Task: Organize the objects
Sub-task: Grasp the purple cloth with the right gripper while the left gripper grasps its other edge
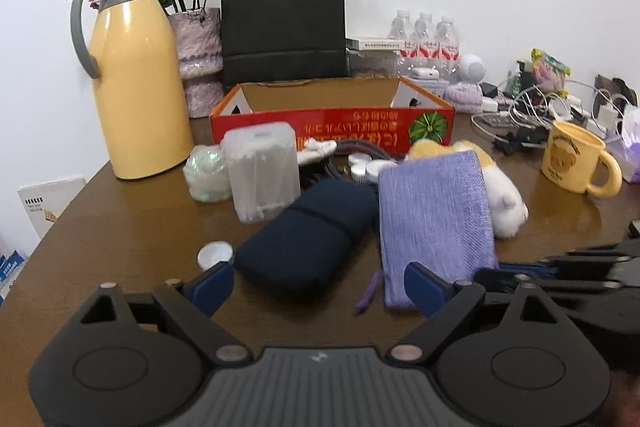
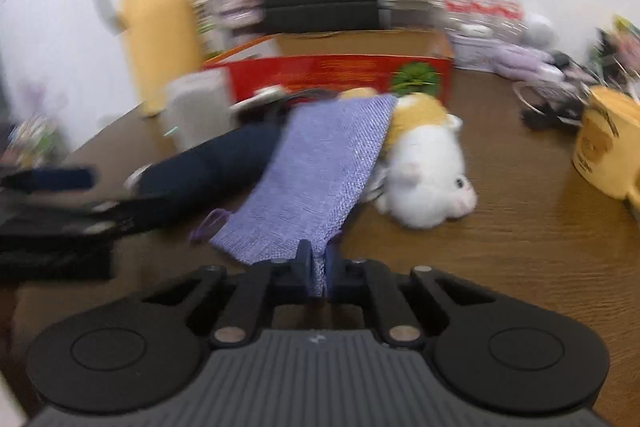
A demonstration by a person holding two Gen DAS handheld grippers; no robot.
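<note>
A purple woven pouch (image 1: 436, 215) lies on the brown table, leaning on a white and orange plush toy (image 1: 504, 203). My right gripper (image 2: 318, 267) is shut on the near edge of the pouch (image 2: 320, 167). A dark navy case (image 1: 308, 247) lies to the left of the pouch. My left gripper (image 1: 320, 283) stands open just in front of the case, with its blue fingertips (image 1: 216, 281) apart from it. Behind them is an open red cardboard box (image 1: 332, 127). The right wrist view is blurred.
A clear plastic swab box (image 1: 262, 175), a white cap (image 1: 214, 255) and small tins lie near the case. A yellow thermos (image 1: 136, 79), a vase of dried roses (image 1: 200, 59) and a black paper bag (image 1: 284, 23) stand behind. A yellow mug (image 1: 576, 159) and cables (image 1: 532, 115) sit at the right.
</note>
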